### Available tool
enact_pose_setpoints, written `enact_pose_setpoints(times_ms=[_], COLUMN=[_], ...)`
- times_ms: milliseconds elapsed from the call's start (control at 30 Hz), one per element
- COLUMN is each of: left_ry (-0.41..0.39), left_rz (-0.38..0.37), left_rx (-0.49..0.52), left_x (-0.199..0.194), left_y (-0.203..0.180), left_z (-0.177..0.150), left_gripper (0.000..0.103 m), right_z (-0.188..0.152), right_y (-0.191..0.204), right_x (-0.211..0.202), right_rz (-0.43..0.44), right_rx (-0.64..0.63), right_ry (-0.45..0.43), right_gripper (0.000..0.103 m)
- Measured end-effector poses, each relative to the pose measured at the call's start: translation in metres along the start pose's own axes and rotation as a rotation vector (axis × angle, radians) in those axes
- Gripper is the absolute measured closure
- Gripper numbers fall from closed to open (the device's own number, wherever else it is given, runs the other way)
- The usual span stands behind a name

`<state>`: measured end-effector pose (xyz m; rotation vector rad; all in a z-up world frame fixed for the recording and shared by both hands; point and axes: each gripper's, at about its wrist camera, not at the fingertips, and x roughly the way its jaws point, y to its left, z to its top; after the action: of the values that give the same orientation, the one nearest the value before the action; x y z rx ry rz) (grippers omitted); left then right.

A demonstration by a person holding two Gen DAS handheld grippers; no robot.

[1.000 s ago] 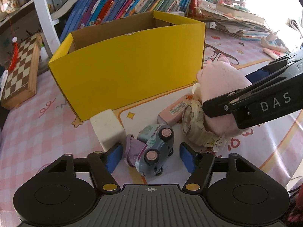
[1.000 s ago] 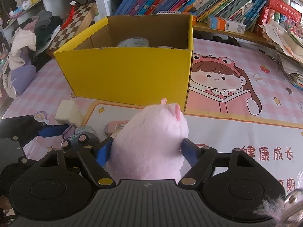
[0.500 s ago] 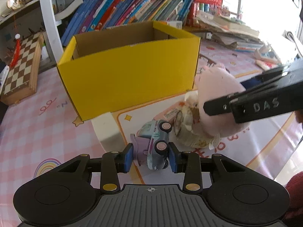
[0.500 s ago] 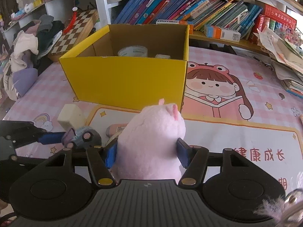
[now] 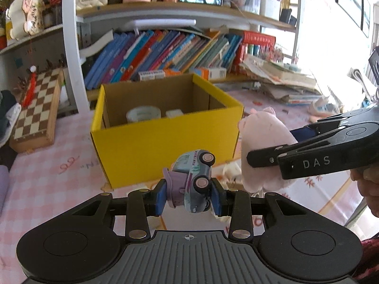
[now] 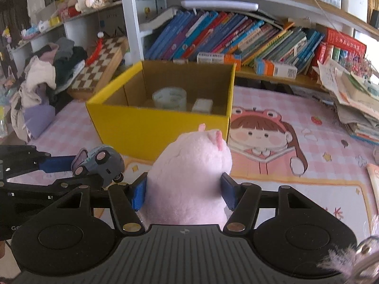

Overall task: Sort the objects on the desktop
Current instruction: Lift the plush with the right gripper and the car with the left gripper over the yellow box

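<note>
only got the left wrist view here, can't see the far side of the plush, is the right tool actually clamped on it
Observer: Yes. In the right wrist view the right tool has a blue pad pressed into each side of the plush.
Operator: ok and what's on the mat right of the box
Observer: A printed cartoon girl in a frog hood, just right of the box; nothing stands on her.
Operator: anything left of the chessboard
Observer: A heap of clothes beside the chessboard.
Operator: is my car off the mat
Observer: Yes, the car hangs above the mat in the left tool.
</note>
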<state>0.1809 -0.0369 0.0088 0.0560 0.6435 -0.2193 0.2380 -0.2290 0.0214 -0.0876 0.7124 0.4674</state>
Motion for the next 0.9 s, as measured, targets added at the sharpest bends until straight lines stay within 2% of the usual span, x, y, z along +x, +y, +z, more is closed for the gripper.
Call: enact_pose_setpoints(times_ms=[200, 500, 667, 900], left_ry=[-0.078, -0.176, -0.169, -0.115], left_rz=[0.009, 0.07, 0.091, 0.112], left_rx=[0.003, 0.048, 0.063, 0.073], left_x=[-0.013, -0.007, 0.009, 0.043], left_y=[0.007, 0.02, 0.026, 0.039], left_z=[0.023, 0.07, 0.083, 0.095], left_gripper=[0.067, 0.067, 0.067, 0.067], right_z=[0.031, 0.088, 0.11, 0.133], right_y=[-0.006, -0.007, -0.007, -0.002], right_x=[-0.012, -0.004, 0.02, 0.063], right_rz=[0.022, 0.051, 0.072, 0.109], right_rx=[0.001, -0.092, -0.144, -0.24], right_ry=[-0.078, -0.195, -0.195, -0.178], right_gripper=[0.043, 0.043, 0.043, 0.042])
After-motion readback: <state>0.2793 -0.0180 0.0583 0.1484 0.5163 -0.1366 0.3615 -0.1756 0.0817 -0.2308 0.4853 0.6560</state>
